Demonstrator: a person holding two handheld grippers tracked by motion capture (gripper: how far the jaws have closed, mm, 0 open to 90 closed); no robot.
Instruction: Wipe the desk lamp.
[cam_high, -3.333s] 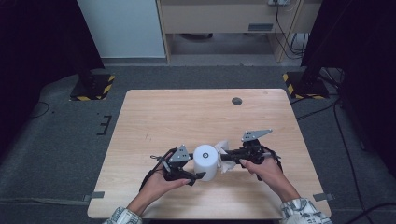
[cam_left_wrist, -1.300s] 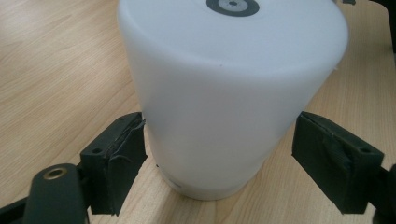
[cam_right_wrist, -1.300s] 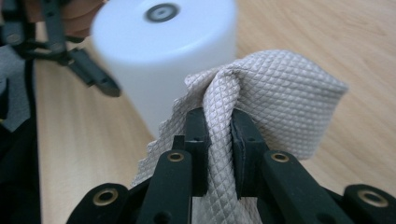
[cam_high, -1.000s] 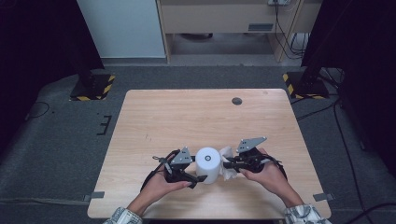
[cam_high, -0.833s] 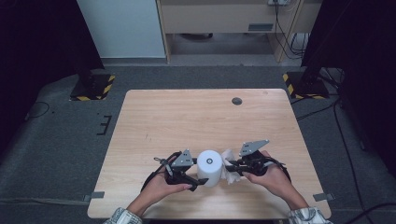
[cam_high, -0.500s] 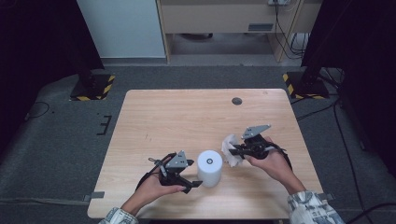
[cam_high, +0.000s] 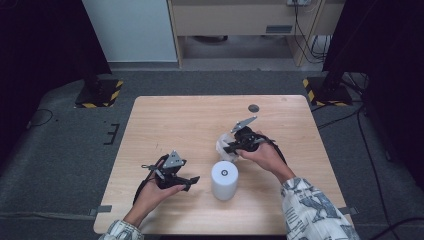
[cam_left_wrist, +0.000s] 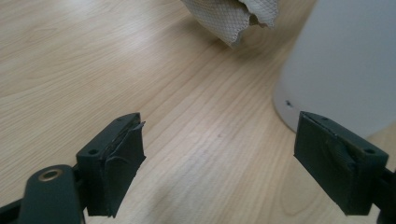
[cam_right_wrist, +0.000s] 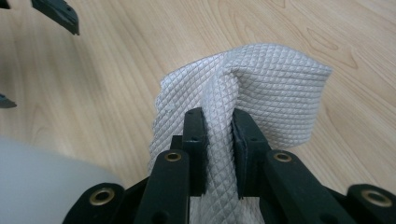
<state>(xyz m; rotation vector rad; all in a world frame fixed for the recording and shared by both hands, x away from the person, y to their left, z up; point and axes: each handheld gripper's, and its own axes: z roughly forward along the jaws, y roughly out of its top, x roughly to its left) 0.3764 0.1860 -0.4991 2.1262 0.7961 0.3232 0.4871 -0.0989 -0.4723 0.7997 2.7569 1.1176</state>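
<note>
Sheet (cam_right_wrist: 261, 88), white and quilted, hung crumpled at one o'clock from the upright roll (cam_high: 224, 178), just beside it on the bare table (cam_high: 190, 120). The right gripper (cam_right_wrist: 219, 140) pinched the sheet tight. The left gripper (cam_left_wrist: 219, 158), at nine o'clock of the roll, gaped wide, holding nothing

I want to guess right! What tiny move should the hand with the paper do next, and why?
Probably lower the paper sheet onto the bare table. The right gripper is shut on it, the sheet is torn free of the roll, and the left gripper hangs open, holding nothing.
</note>
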